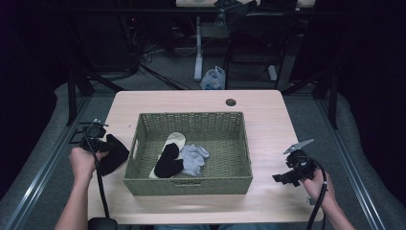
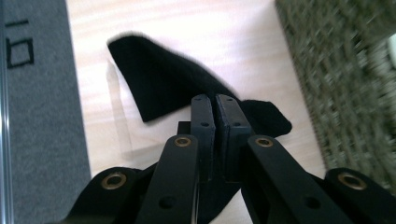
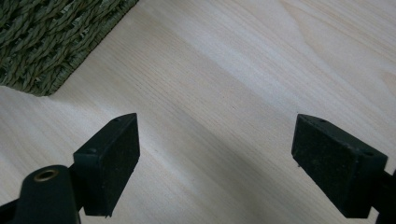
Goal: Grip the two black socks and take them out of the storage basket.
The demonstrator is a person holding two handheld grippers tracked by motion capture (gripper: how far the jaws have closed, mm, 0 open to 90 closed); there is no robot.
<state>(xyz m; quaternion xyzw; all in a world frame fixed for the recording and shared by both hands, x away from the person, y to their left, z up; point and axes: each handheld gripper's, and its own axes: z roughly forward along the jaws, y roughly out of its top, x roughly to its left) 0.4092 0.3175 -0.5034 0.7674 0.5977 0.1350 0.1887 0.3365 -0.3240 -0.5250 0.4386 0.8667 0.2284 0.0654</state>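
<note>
At the left of the high view the left gripper (image 1: 95, 139) has its jaws pinched together on a black sock (image 1: 113, 153) lying on the table (image 1: 268, 120) just beside the basket (image 1: 187, 184), probably to lift it in with the socks (image 1: 181, 155) there. The right gripper (image 1: 296, 173), lower right, hangs wide apart and empty over bare pale wood, likely waiting. The room behind is dark, with cables and a plastic bag (image 1: 213, 79) on the floor.

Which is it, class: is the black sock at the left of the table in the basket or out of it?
Out. The black sock lies on the table left of the basket, pinched in the left gripper, whose jaws are shut.
</note>
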